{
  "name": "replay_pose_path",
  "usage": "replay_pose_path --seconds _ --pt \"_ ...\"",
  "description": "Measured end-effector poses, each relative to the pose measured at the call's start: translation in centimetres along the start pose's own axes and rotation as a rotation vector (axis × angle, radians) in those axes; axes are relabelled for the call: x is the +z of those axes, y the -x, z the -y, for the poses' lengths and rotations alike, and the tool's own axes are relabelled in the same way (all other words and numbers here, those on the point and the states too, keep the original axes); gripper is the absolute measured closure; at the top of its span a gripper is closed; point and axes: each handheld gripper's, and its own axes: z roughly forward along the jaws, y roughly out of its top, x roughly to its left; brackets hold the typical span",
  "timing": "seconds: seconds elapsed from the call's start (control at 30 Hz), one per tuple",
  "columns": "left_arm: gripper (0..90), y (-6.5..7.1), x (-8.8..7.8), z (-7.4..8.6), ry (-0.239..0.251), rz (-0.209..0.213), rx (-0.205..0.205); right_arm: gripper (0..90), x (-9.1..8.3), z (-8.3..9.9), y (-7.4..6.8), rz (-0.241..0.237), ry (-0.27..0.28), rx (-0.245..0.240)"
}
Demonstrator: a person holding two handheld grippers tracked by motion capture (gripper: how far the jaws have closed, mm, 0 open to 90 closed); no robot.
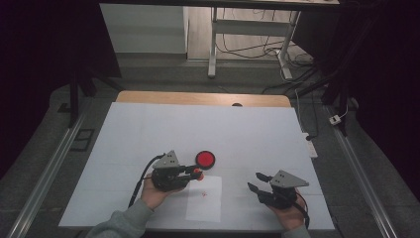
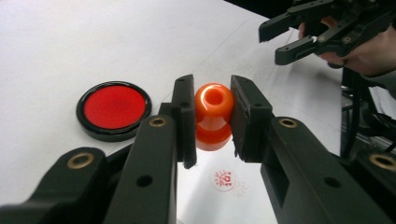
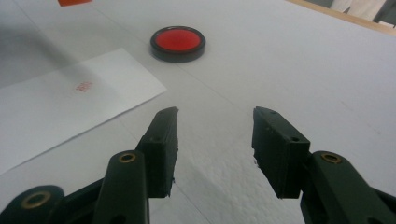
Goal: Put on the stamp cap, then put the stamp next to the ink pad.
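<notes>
My left gripper is shut on an orange stamp, a knob-shaped handle with a hole in its top, held above the sheet of white paper. A red stamped mark shows on the paper below the stamp. In the high view the left gripper holds the stamp just over the paper's upper left part. A round red ink pad in a black rim lies beside it on the table. My right gripper hovers open to the right, holding nothing.
A white mat covers the wooden table, whose far edge shows behind it. In the right gripper view the ink pad and the paper lie ahead of the open gripper. Desk legs and cables stand on the floor beyond.
</notes>
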Motion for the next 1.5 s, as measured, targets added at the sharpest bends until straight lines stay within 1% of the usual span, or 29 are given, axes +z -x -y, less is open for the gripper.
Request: replay_pose_path --seconds 0.2,0.5,0.73,0.77,0.83,0.93,1.0,1.07,1.27,1.4,1.5 --pt "72.5 -0.3 -0.1 -0.1 0.001 -0.024 -0.011 50.1 -0.1 0.3 0.5 0.003 -0.014 0.001" --pt "72.4 -1.1 -0.5 -0.2 -0.006 -0.065 -0.015 50.1 0.0 0.4 0.7 0.006 -0.013 0.004" --pt "72.4 -2.5 -1.1 -0.8 0.011 -0.11 -0.044 49.9 0.0 0.5 0.9 0.015 -0.025 0.009" --pt "72.4 -2.8 -1.1 -0.9 0.013 -0.118 -0.046 49.9 0.1 0.5 1.0 0.01 -0.02 0.012" --pt "72.4 -3.3 -1.2 -1.0 0.016 -0.135 -0.051 49.8 0.0 0.5 1.0 0.019 -0.026 0.012" --pt "72.4 -4.0 -1.2 -1.1 0.015 -0.15 -0.061 49.8 0.0 0.5 1.2 0.019 -0.023 0.016" --pt "72.4 -4.5 -1.1 -1.1 0.016 -0.157 -0.071 49.7 0.0 0.5 1.2 0.021 -0.022 0.018" --pt "72.4 -5.0 -0.8 -1.1 0.006 -0.171 -0.074 49.7 0.0 0.5 1.2 0.019 -0.021 0.02" --pt "72.4 -5.9 0.0 -1.4 -0.016 -0.202 -0.065 49.6 0.0 0.5 1.2 0.026 -0.025 0.016" --pt "72.3 -6.7 0.9 -1.2 -0.038 -0.218 -0.072 49.6 -0.1 0.6 1.2 0.026 -0.027 0.018" --pt "72.3 -7.3 1.9 -0.9 -0.055 -0.236 -0.077 49.6 -0.1 0.6 1.2 0.029 -0.027 0.021"
